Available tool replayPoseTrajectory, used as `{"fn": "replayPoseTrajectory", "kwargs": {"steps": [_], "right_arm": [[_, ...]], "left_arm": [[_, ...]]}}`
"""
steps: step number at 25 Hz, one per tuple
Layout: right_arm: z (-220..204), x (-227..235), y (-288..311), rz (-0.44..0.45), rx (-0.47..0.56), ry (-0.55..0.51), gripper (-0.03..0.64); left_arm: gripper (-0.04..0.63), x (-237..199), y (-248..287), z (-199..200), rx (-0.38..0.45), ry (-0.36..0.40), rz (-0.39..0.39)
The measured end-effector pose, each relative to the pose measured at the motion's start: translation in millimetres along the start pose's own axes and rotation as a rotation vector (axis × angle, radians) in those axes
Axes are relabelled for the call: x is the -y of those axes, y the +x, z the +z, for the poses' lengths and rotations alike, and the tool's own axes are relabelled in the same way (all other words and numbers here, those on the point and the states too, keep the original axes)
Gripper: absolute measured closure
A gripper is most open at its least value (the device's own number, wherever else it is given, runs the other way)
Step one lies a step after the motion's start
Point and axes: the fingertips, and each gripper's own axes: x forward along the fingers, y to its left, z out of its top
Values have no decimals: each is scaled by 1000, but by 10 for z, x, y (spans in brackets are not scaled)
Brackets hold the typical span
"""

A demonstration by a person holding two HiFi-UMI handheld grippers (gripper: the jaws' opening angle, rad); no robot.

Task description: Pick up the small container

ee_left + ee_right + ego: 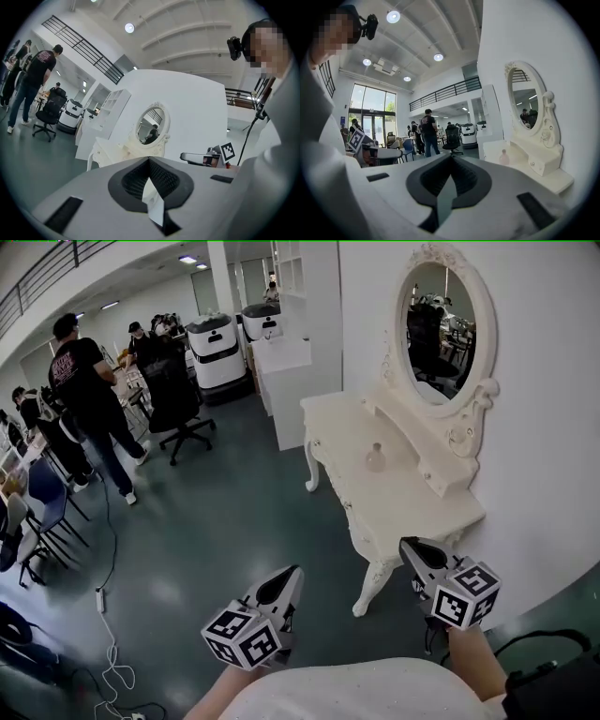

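Note:
The small container (pixel 376 458), a pale, clear little bottle, stands upright on the white dressing table (pixel 352 423) in front of the mirror shelf. The right gripper view shows the same bottle (pixel 504 157) far ahead on the table (pixel 553 180). Both grippers hang low in front of the person, well short of the table. My left gripper (pixel 292 572) is over the floor, left of the table leg, its jaws pressed together and empty. My right gripper (pixel 410 546) is beside the table's near corner, shut with nothing in it. In their own views the left gripper (pixel 149 161) and right gripper (pixel 451 157) each show closed jaws.
An oval mirror (pixel 439 329) sits on the table against the white wall. A white cabinet (pixel 281 371) stands beyond it. Several people, a black office chair (pixel 178 395) and white machines (pixel 217 351) fill the back left. A cable (pixel 108 652) lies on the grey floor.

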Motion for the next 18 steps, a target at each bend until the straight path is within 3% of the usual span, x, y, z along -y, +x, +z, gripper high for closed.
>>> {"fn": "replayPoseTrajectory", "kwargs": {"steps": [6, 13, 18], "right_arm": [[58, 207, 316, 10, 0, 13, 617], [-203, 314, 633, 21, -37, 78, 615], [-372, 414, 853, -23, -65, 133, 617]], "left_arm": [[594, -250, 287, 43, -12, -23, 12], [594, -381, 454, -135, -88, -25, 11], [594, -693, 558, -217, -138, -79, 10]]}}
